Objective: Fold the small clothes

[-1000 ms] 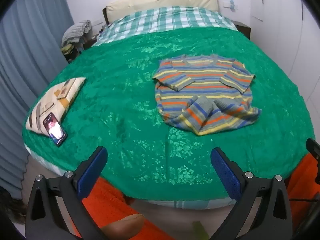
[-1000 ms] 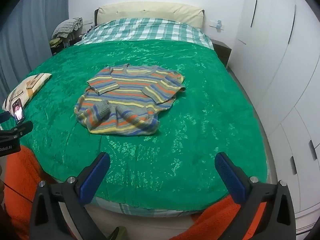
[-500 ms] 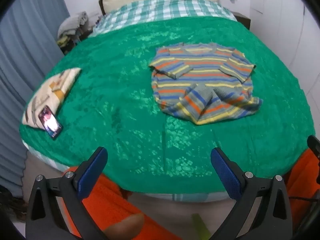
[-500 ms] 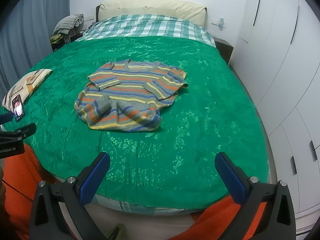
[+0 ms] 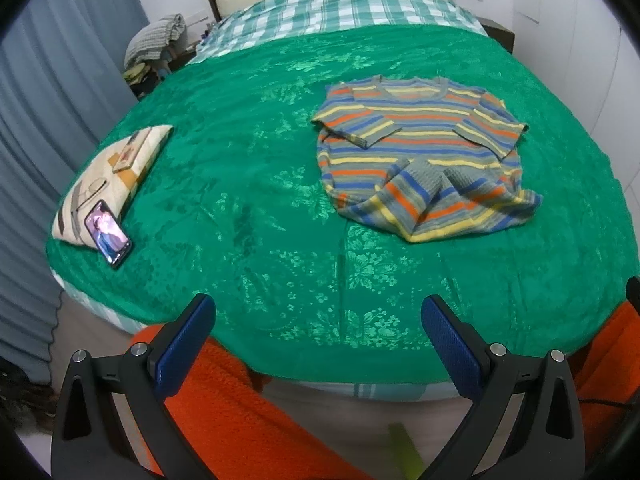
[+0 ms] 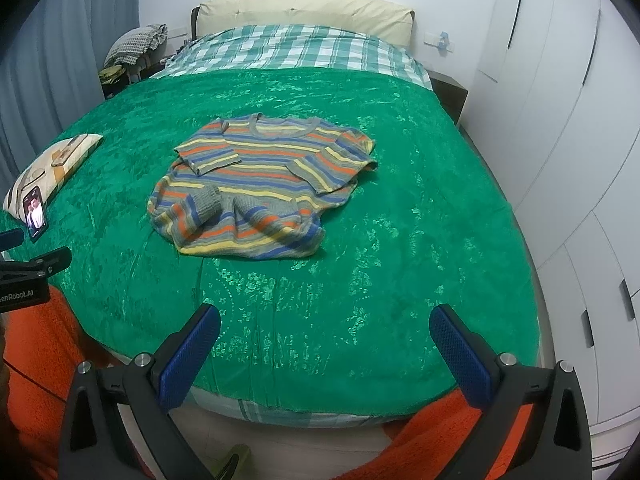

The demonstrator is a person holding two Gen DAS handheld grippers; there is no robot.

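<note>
A small striped sweater [image 5: 420,156], grey with orange, yellow and blue bands, lies on the green bedspread [image 5: 260,168]. Both sleeves are folded in across its front and the hem is bunched up. It also shows in the right wrist view [image 6: 260,188]. My left gripper [image 5: 318,344] is open and empty, held back at the foot of the bed, well short of the sweater. My right gripper [image 6: 324,354] is open and empty, also at the bed's foot edge. The left gripper's body shows at the left edge of the right wrist view [image 6: 28,276].
A patterned pillow [image 5: 108,176] with a phone [image 5: 108,234] leaning on it lies at the bed's left edge. White wardrobes [image 6: 560,120] stand close on the right. A grey curtain [image 5: 48,100] hangs on the left. An orange-clad body [image 5: 248,412] is below both grippers.
Both views have shifted slightly; the cameras dipped forward and came back up. The sweater has not moved and both grippers stay open.
</note>
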